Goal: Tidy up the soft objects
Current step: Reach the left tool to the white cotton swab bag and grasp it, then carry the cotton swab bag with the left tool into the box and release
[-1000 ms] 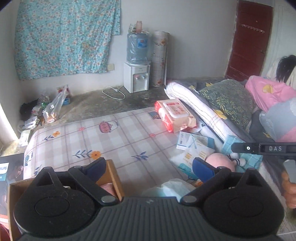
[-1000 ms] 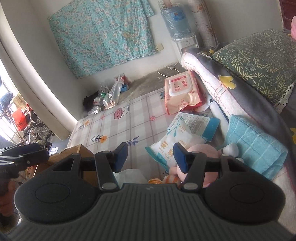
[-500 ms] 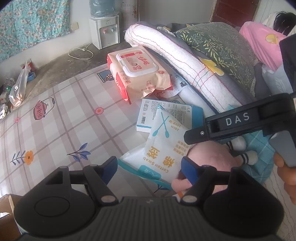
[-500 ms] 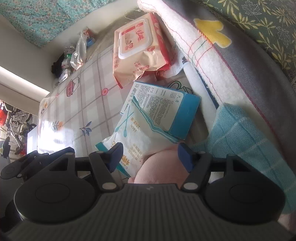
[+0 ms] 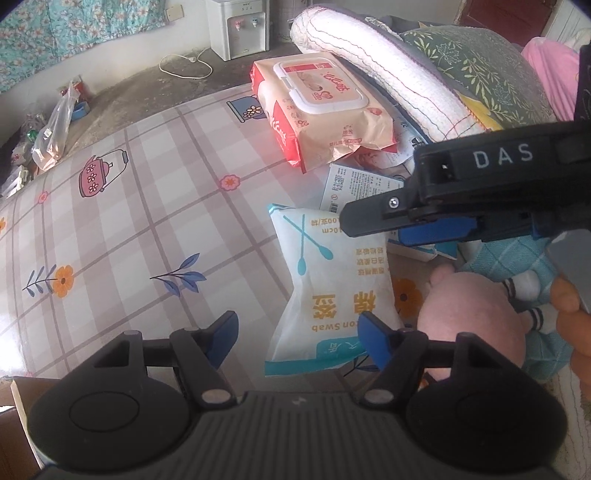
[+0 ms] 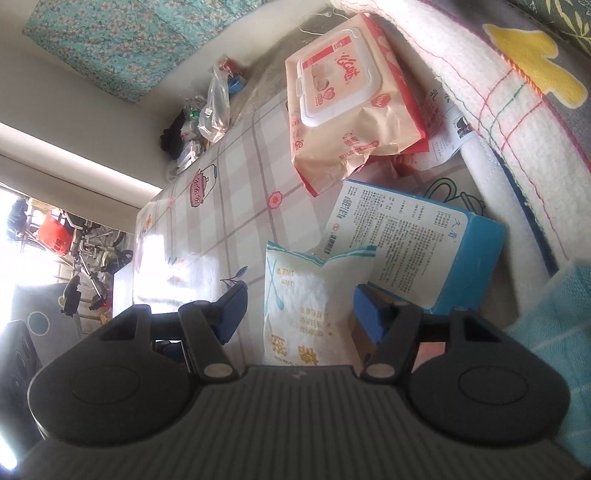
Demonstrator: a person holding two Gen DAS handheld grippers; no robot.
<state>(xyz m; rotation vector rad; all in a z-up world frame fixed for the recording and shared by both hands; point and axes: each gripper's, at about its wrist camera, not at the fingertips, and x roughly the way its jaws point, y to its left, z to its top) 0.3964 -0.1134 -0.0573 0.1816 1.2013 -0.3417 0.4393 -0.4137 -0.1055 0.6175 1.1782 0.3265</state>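
A white cotton swab bag [image 5: 328,288] lies on the patterned mat, with a pink plush toy [image 5: 469,317] to its right and a blue-white box [image 6: 413,247] behind it. My left gripper [image 5: 299,336] is open, low over the bag's near end. My right gripper [image 6: 301,312] is open, its jaws on either side of the swab bag [image 6: 306,299]. The right gripper also shows in the left wrist view [image 5: 436,221], hovering above the bag and the toy. A wet wipes pack [image 5: 325,107] lies further back.
A rolled white blanket [image 5: 391,70] and a leaf-print pillow [image 5: 480,70] bound the right side. A teal cloth [image 6: 554,332] lies by the toy. A cardboard box corner [image 5: 14,406] sits at the lower left. A water dispenser [image 5: 236,26] and bags [image 5: 51,133] stand on the far floor.
Both grippers have moved forward and down toward the swab bag and plush toy. The right gripper now straddles the bag. The cardboard box has slid out to the left wrist view's edge.
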